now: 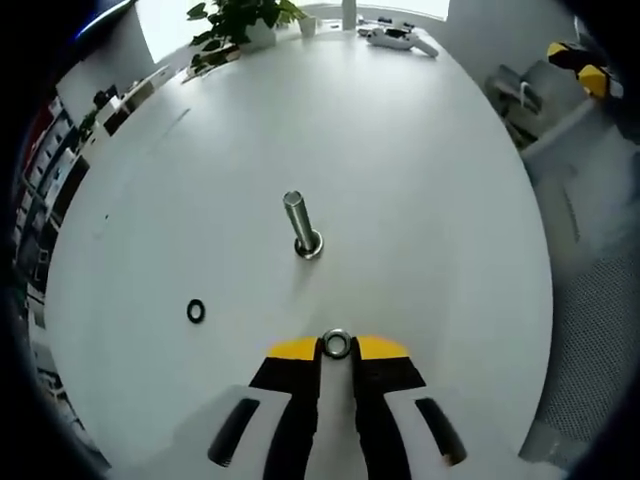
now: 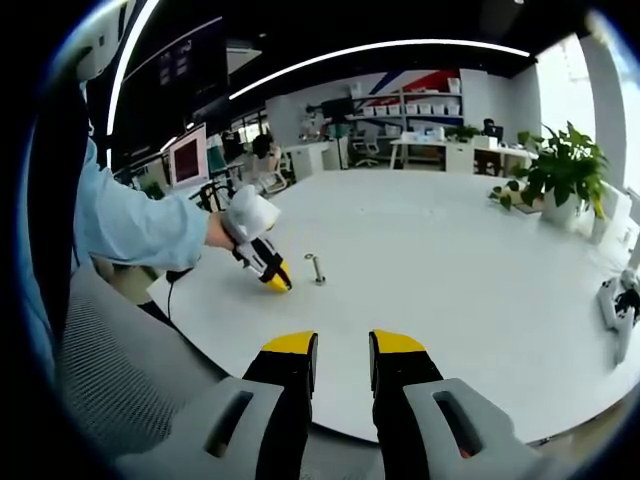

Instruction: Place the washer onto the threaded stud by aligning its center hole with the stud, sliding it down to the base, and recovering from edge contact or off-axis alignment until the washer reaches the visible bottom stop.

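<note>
A steel threaded stud (image 1: 297, 222) stands upright on the white table (image 1: 420, 170), its base ringed by a metal collar. My left gripper (image 1: 337, 348) is shut on a small steel washer (image 1: 336, 345), held between the yellow tips just short of the stud. In the right gripper view the stud (image 2: 316, 268) is small and far, and the left gripper (image 2: 276, 281) sits beside it in a person's hand. My right gripper (image 2: 343, 355) hangs open above the table's near edge, nothing between its jaws.
A black ring (image 1: 196, 311) lies on the table left of the stud. A potted plant (image 1: 236, 22) and a white device (image 1: 400, 38) stand at the far edge. Grey chairs (image 1: 590, 300) flank the right side. A blue sleeve (image 2: 130, 225) reaches in from the left.
</note>
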Tool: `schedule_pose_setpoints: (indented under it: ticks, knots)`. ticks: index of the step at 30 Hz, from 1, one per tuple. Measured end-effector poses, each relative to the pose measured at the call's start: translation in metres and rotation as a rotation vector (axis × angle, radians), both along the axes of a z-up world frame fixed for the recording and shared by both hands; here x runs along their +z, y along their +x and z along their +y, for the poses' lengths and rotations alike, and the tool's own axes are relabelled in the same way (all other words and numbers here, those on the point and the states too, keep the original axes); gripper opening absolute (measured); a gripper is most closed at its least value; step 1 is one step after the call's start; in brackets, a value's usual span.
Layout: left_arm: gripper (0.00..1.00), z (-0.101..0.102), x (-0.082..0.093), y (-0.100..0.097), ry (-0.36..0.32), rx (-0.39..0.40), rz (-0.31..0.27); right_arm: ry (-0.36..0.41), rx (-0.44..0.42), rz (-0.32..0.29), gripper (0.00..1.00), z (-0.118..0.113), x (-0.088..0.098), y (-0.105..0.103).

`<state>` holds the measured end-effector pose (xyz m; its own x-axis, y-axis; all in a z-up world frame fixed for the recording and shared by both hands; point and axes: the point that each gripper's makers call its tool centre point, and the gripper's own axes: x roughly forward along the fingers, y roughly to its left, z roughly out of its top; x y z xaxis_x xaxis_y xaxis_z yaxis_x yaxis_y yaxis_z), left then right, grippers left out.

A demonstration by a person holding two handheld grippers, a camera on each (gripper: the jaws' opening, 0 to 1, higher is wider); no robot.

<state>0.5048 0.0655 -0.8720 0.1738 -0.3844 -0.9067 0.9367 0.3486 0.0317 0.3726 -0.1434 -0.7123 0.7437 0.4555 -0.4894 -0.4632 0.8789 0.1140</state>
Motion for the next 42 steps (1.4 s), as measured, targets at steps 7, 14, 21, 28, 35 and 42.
schedule_pose_setpoints:
  ticks: [7, 14, 21, 28, 35, 42]
  knots:
    - [0.09, 0.001, 0.003, 0.000, 0.000, -0.011, -0.027, 0.000, 0.001, 0.000, 0.23, 0.000, 0.000, 0.000]
    - [0.09, -0.007, 0.022, 0.006, -0.040, 0.003, -0.043, 0.001, 0.002, 0.000, 0.23, -0.002, -0.001, -0.001]
    - [0.09, -0.017, 0.042, 0.013, -0.068, 0.006, -0.070, 0.002, 0.002, -0.003, 0.23, -0.004, -0.002, -0.001]
    - [0.09, -0.029, 0.065, 0.024, -0.099, 0.006, -0.108, 0.005, 0.001, -0.009, 0.23, -0.003, -0.001, -0.001]
    - [0.09, -0.042, 0.071, 0.033, -0.111, -0.009, -0.125, 0.006, -0.001, -0.012, 0.23, -0.001, -0.001, 0.000]
    - [0.09, -0.052, 0.068, 0.040, -0.108, -0.032, -0.126, 0.006, -0.002, -0.010, 0.23, -0.001, 0.000, 0.000]
